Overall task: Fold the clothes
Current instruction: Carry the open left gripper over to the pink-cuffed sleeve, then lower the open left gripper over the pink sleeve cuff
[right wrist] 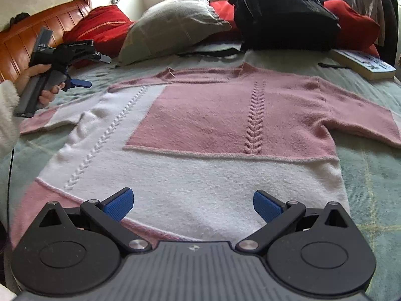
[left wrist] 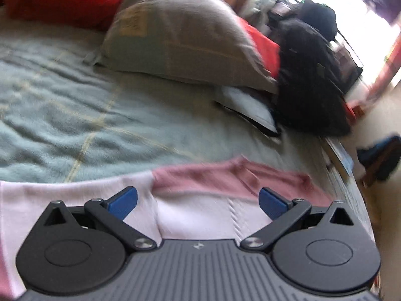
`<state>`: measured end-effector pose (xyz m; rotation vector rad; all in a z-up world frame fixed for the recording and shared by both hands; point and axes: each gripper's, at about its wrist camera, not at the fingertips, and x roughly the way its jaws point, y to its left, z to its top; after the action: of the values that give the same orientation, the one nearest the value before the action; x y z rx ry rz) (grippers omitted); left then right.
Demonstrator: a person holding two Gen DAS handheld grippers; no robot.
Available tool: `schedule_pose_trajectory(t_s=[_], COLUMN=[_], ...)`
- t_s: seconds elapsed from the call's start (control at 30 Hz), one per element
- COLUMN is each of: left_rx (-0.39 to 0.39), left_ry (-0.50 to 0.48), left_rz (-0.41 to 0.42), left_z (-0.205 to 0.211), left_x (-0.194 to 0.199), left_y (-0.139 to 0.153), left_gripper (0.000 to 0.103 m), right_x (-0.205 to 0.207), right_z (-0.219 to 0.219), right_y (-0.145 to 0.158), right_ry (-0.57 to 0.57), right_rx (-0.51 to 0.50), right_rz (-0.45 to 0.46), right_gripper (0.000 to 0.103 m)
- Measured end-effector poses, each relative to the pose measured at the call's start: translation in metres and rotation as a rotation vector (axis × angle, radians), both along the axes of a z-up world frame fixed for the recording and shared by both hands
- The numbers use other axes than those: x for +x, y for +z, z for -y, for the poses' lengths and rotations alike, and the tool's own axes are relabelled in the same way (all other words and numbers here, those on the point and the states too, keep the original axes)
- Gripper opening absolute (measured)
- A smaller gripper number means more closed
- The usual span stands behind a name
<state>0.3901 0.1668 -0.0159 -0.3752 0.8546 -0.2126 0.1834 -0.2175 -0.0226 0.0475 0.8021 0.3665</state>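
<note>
A pink and white knitted sweater (right wrist: 200, 135) lies spread flat on the bed, neck towards the pillows, both sleeves out to the sides. My right gripper (right wrist: 193, 204) is open just above the sweater's white hem, nothing between its blue pads. My left gripper (right wrist: 99, 71) shows in the right wrist view, held in a hand above the sweater's left sleeve, open. In the left wrist view the left gripper (left wrist: 198, 202) hangs open over the sweater (left wrist: 200, 200), with a pink part beyond its fingertips; this view is blurred.
The bed has a pale green blanket (right wrist: 371, 175). At the head end lie a grey pillow (right wrist: 170, 25), red cushions (right wrist: 100, 25), a black backpack (right wrist: 283, 12) and a book (right wrist: 363, 62). A wooden headboard (right wrist: 30, 42) stands at left; the bed's edge (left wrist: 351, 175) drops to the floor.
</note>
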Motion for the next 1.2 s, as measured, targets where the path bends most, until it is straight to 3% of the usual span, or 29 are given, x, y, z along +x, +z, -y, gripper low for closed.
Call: schedule_pose_trajectory(t_s=[0.1, 0.2, 0.3, 0.4, 0.57, 0.7, 0.9, 1.2], left_rx=[0.115, 0.200, 0.158, 0.041, 0.041, 0.109, 0.077, -0.041], left_ry=[-0.044, -0.030, 0.007, 0.059, 0.021, 0.022, 0.211, 0.384], left_rz=[0.013, 0.005, -0.036, -0.098, -0.067, -0.005, -0.033, -0.065], left_z=[0.012, 0.011, 0.001, -0.011, -0.010, -0.027, -0.107, -0.207], left_x=[-0.025, -0.043, -0.052, -0.062, -0.080, -0.084, -0.079, -0.083], left_y=[0.015, 0.004, -0.028, -0.056, -0.042, -0.013, -0.013, -0.037], left_gripper=[0.102, 0.102, 0.102, 0.102, 0.102, 0.102, 0.102, 0.102], right_x=[-0.012, -0.024, -0.034, -0.044, -0.050, -0.054, -0.050, -0.026], right_z=[0.000, 0.002, 0.005, 0.008, 0.014, 0.007, -0.006, -0.040], right_y=[0.008, 0.011, 0.011, 0.013, 0.015, 0.017, 0.021, 0.015], right_ry=[0.006, 0.004, -0.008, -0.025, -0.065, -0.057, -0.033, 0.025], right_rx=[0.004, 0.008, 0.008, -0.010, -0.002, -0.014, -0.008, -0.025], right_rz=[0.018, 0.022, 0.015, 0.015, -0.001, 0.005, 0.001, -0.033], right_gripper=[0.103, 0.103, 0.103, 0.103, 0.103, 0.103, 0.103, 0.103])
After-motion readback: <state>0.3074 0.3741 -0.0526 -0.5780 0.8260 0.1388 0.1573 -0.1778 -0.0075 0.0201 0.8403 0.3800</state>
